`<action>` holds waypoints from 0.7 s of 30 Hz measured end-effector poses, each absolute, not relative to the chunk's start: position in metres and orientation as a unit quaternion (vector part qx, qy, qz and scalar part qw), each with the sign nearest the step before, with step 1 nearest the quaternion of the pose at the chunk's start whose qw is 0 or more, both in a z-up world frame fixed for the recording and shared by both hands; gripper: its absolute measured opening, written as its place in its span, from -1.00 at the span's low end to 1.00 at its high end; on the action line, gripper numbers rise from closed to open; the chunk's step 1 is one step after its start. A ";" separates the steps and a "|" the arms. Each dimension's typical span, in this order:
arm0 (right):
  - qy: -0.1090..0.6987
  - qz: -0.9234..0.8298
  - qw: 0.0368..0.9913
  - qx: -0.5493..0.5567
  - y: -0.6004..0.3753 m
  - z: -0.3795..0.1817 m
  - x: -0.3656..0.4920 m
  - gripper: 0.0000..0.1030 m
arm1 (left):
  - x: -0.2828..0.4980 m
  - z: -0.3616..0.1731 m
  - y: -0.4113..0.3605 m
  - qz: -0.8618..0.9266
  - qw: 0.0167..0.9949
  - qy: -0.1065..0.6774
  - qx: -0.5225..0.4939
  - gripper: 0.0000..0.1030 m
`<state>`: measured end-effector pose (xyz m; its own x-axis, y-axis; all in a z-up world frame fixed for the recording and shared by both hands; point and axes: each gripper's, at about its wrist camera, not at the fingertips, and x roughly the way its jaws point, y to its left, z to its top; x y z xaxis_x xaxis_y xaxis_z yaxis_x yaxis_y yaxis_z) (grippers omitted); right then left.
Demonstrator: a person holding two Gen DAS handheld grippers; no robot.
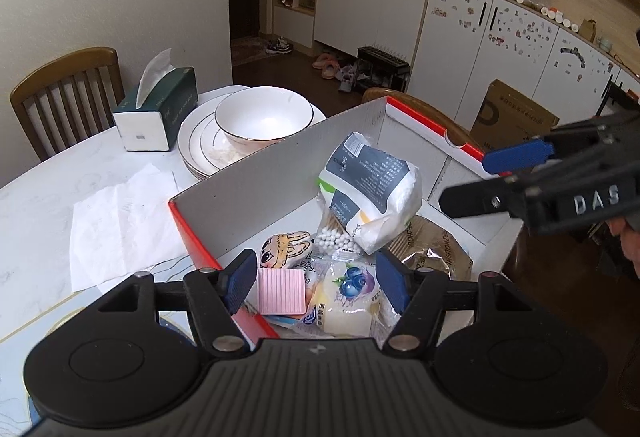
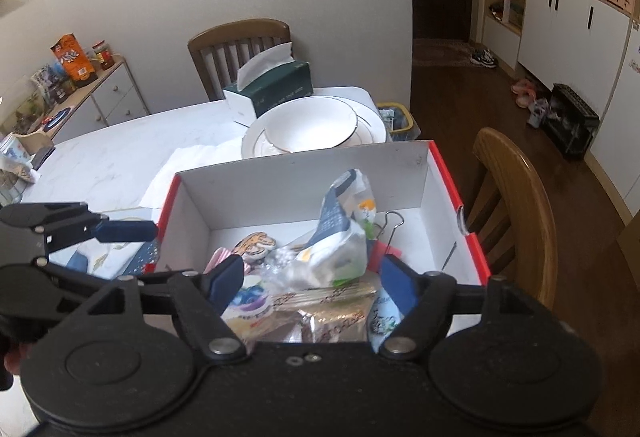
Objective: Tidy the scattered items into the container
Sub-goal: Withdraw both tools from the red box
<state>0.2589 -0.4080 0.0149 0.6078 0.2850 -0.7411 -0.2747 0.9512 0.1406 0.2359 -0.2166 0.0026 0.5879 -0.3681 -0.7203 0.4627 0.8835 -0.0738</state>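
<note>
Below both grippers, the box is holding the items; left gripper and right gripper are hovering released, empty. Next: checking the desk for strays.

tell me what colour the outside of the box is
Red outside, plain white inside; the box rim shows it best in the right wrist view.

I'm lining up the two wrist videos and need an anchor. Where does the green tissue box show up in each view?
Left wrist: the tissue box sits upper left on the table, in front of a wooden chair, left of the stacked plates.
Right wrist: the tissue box sits top centre, just behind the plates.
Shared landmark: the white bowl on the plates, beside the box in both.
</note>
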 end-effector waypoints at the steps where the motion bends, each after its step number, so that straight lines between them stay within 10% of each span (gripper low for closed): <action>1: 0.411 0.156 0.898 0.004 -0.407 0.015 0.255 0.51 | 0.234 0.003 -0.215 -0.234 0.890 0.388 0.059 0.26; 21: 0.345 0.135 0.929 -0.015 -0.377 0.016 0.193 0.86 | 0.193 0.009 -0.180 -0.214 0.907 0.359 0.048 0.79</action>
